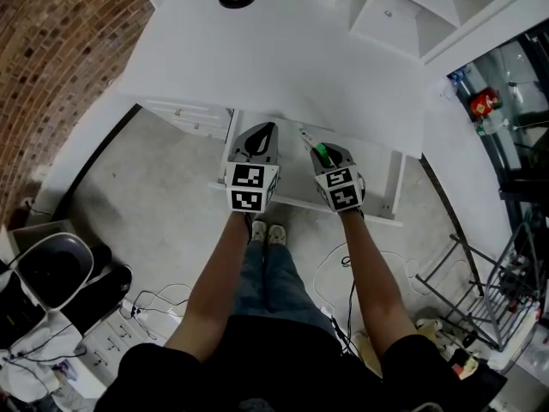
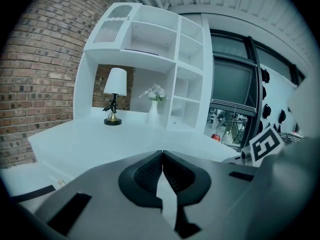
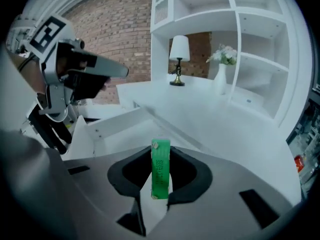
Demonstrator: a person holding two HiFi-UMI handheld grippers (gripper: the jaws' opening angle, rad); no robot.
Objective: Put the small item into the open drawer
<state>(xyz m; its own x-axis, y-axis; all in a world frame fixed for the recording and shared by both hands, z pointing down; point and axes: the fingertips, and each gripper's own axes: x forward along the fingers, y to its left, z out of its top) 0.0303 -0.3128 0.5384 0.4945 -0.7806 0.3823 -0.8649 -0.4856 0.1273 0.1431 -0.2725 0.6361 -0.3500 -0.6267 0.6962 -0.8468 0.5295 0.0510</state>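
Item, a small flat green rectangular strip [image 3: 160, 171], sat pinched upright btwn the narrow-set jaws of the right gripper [image 3: 161, 155], so pickup looked done. Left gripper [image 2: 162, 159], beside it, had its jaws pressed together w/ nothing in them. Just beyond & below the strip lay the open white drawer [image 3: 117, 134], pulled out from under the white desk [image 3: 215, 121]. The strip hung over the drawer, not yet inside, apart from its floor as far as the views showed. Left to do, by my read: lower it in, release, withdraw. Farther back, the white-shade lamp [image 3: 179, 51] & white shelf unit [image 3: 250, 44] played no part.
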